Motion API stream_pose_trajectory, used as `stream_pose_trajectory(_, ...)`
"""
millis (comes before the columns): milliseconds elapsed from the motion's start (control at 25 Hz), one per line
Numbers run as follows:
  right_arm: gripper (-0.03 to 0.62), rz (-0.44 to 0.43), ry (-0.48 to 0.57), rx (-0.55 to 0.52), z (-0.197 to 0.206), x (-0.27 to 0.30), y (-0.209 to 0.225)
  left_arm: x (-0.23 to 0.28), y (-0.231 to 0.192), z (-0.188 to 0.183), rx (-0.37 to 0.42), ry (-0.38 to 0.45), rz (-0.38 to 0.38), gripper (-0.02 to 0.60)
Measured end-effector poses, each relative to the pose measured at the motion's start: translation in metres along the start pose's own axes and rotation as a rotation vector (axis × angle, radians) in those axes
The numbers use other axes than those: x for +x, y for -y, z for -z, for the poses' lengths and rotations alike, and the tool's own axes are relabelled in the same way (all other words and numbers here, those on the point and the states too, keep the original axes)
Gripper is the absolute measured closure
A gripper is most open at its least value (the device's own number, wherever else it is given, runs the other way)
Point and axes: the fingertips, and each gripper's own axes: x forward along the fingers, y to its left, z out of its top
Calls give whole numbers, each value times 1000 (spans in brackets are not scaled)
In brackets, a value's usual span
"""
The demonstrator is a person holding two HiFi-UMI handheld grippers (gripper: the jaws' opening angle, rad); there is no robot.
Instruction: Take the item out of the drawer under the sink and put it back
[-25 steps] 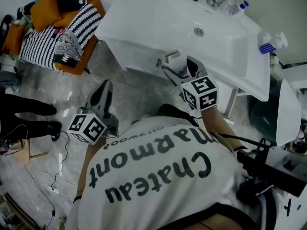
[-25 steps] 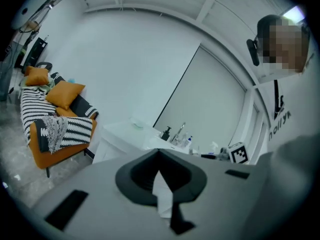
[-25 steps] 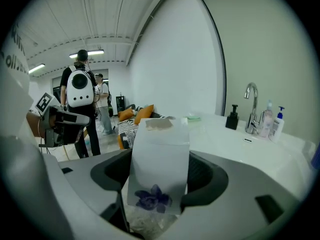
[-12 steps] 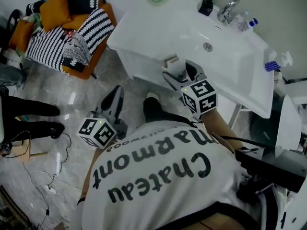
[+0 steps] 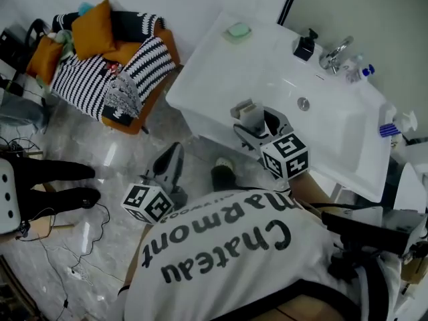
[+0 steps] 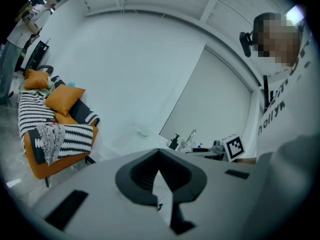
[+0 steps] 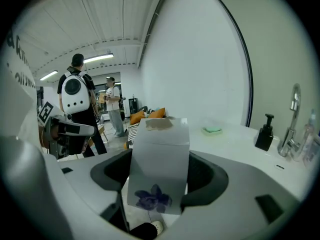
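Note:
My right gripper is shut on a small white box and holds it upright at the front rim of the white sink. In the right gripper view the box fills the gap between the jaws and shows a purple flower print and a taped top. My left gripper hangs lower over the marble floor, left of the sink. Its jaws meet at the tips with nothing between them. The drawer under the sink does not show in any view.
On the sink stand a black soap dispenser, a faucet and a green soap dish. An orange chair with striped blankets stands at the left. A person's black legs and floor cables are nearby.
The head view has pulled back and more of the sink top shows. My right gripper with the box now stands level with the sink's front rim. The left gripper has barely shifted.

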Motion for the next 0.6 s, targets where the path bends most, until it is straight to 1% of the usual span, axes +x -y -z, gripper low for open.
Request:
stream_pose_trajectory(120, 267, 8, 5, 6, -7, 13, 15, 16, -13, 2, 7, -25, -6, 574)
stream_pose_trajectory(240, 267, 10, 6, 26, -10, 26, 32, 36, -25, -5, -6, -30, -10, 574)
stream_pose_trajectory(400, 267, 16, -8, 38, -12, 42, 52, 67, -28, -19, 4, -37, 16, 574)
stream_pose_trajectory(600, 267, 3, -16, 50, -19, 63, 73, 101, -31, -34, 19, -50, 42, 574)
